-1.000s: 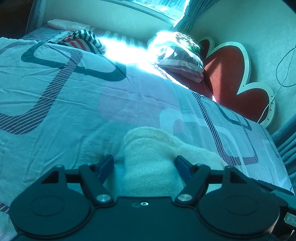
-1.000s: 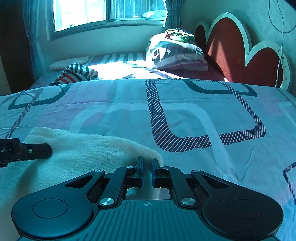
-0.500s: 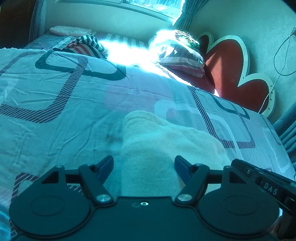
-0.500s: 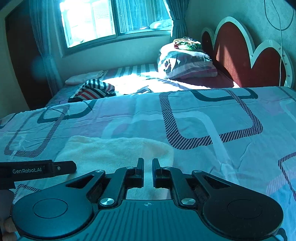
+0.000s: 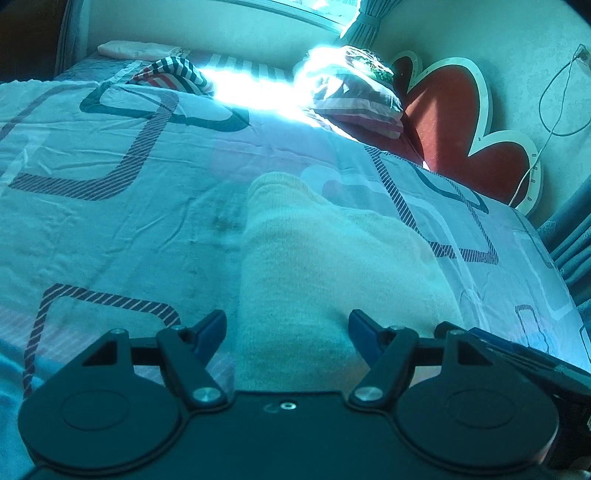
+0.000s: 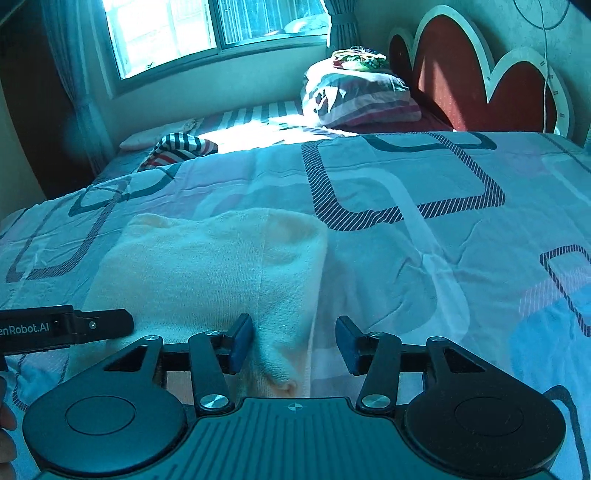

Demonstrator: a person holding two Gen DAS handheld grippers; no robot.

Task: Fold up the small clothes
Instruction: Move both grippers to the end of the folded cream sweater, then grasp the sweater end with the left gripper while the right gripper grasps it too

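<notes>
A bed (image 6: 424, 229) with a patterned cover fills both views, its red scalloped headboard (image 6: 450, 85) at the far right corner. A pillow (image 6: 354, 96) lies against the headboard, and a striped cloth (image 6: 181, 147) sits near the far edge under the window (image 6: 207, 29). The cream knitted garment (image 6: 207, 266) lies flat on the cover near the bed's near edge. The left gripper (image 5: 287, 325) stands released, jaws wide over the garment's near end. The right gripper (image 6: 294, 343) has just been opening; the garment's corner lies between its pads, untouched.
</notes>
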